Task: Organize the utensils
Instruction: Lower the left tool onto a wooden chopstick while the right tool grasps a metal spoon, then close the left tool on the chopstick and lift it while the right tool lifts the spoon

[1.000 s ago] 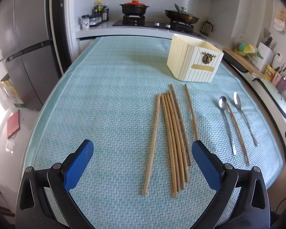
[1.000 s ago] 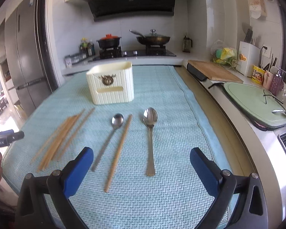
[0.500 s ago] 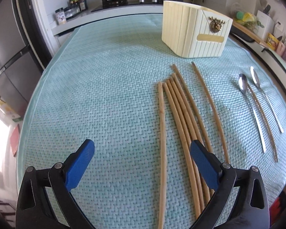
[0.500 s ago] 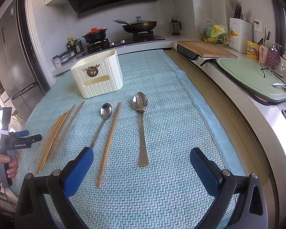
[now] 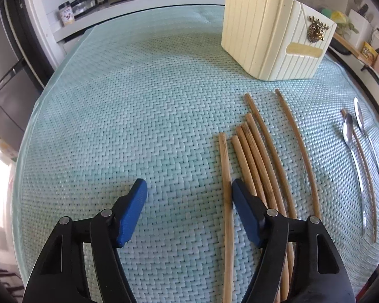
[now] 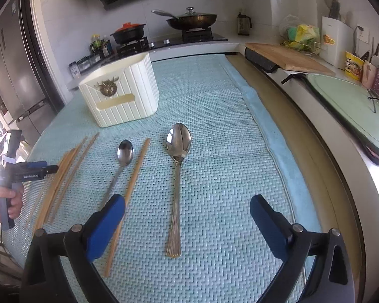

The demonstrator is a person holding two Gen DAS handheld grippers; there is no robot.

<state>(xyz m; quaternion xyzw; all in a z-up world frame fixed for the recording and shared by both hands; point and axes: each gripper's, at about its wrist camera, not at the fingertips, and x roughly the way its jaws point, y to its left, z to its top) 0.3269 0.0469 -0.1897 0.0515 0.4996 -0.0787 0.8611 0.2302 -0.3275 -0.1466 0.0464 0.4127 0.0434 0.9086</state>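
Several wooden chopsticks (image 5: pixel 255 156) lie side by side on the teal mat (image 5: pixel 139 101), before a cream utensil holder (image 5: pixel 265 43). My left gripper (image 5: pixel 189 190) hovers low over their near ends, jaws closing. The leftmost chopstick (image 5: pixel 224 176) lies between the jaws beside the right pad; the left pad is well clear of it. In the right wrist view a large spoon (image 6: pixel 178 141), a lone chopstick (image 6: pixel 136 176) and a small spoon (image 6: pixel 125 152) lie in a row. My right gripper (image 6: pixel 188 202) straddles the large spoon's handle, jaws wide and just starting to close, without touching it.
A hand (image 6: pixel 5 202) holds the left gripper (image 6: pixel 48 168) over the chopstick bundle (image 6: pixel 63 171). The holder (image 6: pixel 123 96) stands behind the spoons. Beyond the mat's right edge are a wooden board (image 6: pixel 290 58) and a green tray (image 6: pixel 348 101). A stove with pans (image 6: pixel 189 22) sits at the back.
My left gripper moved forward and down onto the chopsticks and its jaws narrowed around the leftmost one. My right gripper came closer and lower over the large spoon's handle.
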